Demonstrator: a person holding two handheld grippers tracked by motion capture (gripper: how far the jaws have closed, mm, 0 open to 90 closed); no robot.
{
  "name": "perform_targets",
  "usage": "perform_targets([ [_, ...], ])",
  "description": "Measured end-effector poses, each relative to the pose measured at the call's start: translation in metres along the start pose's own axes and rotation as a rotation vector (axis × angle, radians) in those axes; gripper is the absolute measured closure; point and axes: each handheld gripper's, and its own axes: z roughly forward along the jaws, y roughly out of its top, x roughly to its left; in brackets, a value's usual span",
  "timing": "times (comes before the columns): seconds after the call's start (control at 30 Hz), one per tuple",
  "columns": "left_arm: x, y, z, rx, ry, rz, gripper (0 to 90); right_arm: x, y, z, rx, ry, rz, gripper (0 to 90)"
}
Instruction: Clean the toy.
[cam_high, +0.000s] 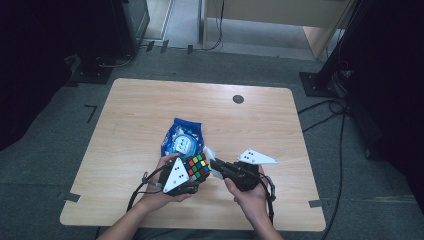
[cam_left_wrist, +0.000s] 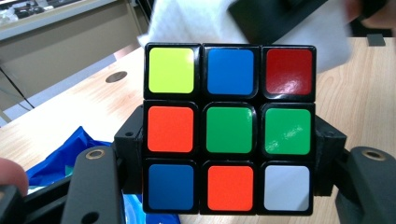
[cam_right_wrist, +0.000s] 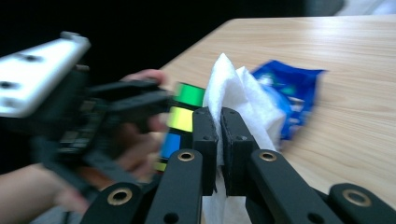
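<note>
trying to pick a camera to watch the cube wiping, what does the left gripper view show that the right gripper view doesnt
Left gripper view alone: one full face of the cube, all nine stickers readable, with a green centre, clamped between the left gripper jaws, plus a round hole in the table.

Right gripper view alone: the right gripper jaws pinched shut on the white wipe, and the person's hand around the left gripper.

Both share: the cube, though blurred and edge-on in the right gripper view, the white wipe, the blue packet and the wooden tabletop.
</note>
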Motion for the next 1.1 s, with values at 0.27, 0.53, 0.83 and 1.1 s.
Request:
perform_targets([
  [0.27, -0.001, 0.001, -0.001, -0.009, -0.004, -0.002, 33.7, 0.028, 0.010, -0.005, -0.034, 0.127, -0.034, 85.8],
  [0.53, -0.002, 0.002, -0.004, -0.028, -0.016, 0.011, 33.7, -0.011, 0.000, -0.003, -0.023, 0.013, 0.066, 85.6],
  [0.83, 0.003, 0.002, -0.005, -0.029, 0.004, -0.010, 33.7, -0.054, -0.015, -0.002, 0.041, -0.300, 0.045, 84.6],
  [1.1, 0.005, 0.000, -0.003, -0.014, 0.006, -0.023, 33.7, -0.054, -0.011, -0.013, -0.018, -0.422, 0.032, 55.2],
])
